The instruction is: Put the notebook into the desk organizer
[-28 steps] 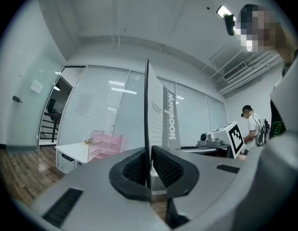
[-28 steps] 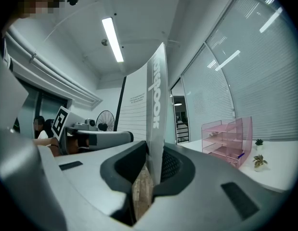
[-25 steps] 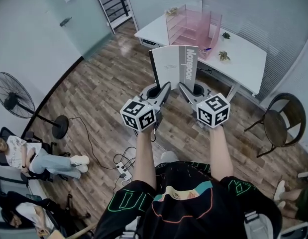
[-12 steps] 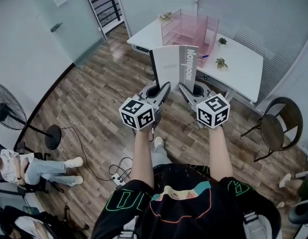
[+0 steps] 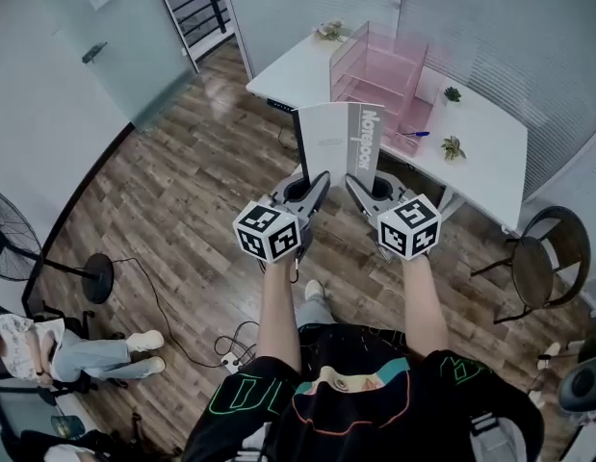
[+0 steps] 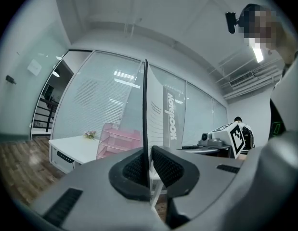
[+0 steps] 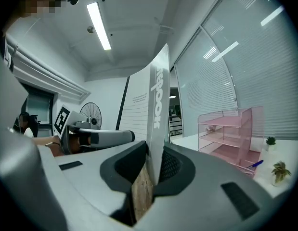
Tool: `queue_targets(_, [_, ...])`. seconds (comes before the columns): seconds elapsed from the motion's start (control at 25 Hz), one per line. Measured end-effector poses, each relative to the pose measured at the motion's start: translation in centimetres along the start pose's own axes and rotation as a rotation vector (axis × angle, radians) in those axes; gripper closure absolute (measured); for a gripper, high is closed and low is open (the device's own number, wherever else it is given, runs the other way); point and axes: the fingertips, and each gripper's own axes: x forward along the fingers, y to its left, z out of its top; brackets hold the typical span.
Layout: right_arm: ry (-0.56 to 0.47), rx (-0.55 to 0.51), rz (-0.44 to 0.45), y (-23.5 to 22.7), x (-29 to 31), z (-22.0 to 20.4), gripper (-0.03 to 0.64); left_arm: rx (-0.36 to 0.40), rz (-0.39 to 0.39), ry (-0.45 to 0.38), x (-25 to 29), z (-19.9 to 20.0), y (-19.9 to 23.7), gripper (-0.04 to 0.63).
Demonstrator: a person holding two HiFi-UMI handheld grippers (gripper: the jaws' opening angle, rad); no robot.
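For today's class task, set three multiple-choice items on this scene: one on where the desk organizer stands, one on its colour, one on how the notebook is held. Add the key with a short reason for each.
1. Where does the desk organizer stand?
A in a cupboard
B on the white table
C on a windowsill

2. What colour is the desk organizer?
A black
B green
C pink

3. How is the notebook held?
A upright, clamped by both the left gripper and the right gripper
B lying flat on the white table
C hanging from the right gripper alone

Key:
1 B, the head view shows it resting on the tabletop.
2 C, its see-through shelves are pink.
3 A, each gripper view shows that gripper's jaws shut on the notebook's lower edge.
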Motion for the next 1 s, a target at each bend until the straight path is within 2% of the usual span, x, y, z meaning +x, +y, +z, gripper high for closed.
queue_targets(0.24, [0.032,0.001,-0.002,-3.0,8.3,1.0,0.588,-0.023,0.007,0.003,2.0,1.8,8.4,0.580])
queue_targets(0.44, [0.041,0.004,-0.044,-6.3,13.3,1.8,0.588,-0.033,-0.036,0.021,4.9,3.0,13.9,0.578])
queue_targets(0.72, [0.063,0.016,-0.119,-11.9,12.9,1.0,0.583,-0.062,-0.122,0.038,10.6,1.7,14.6,0.580])
queue_targets(1.0, [0.062,0.022,-0.151,-15.8,13.4,0.7,0.581,-0.080,-0.173,0.053,14.5,1.3,15.9,0.579])
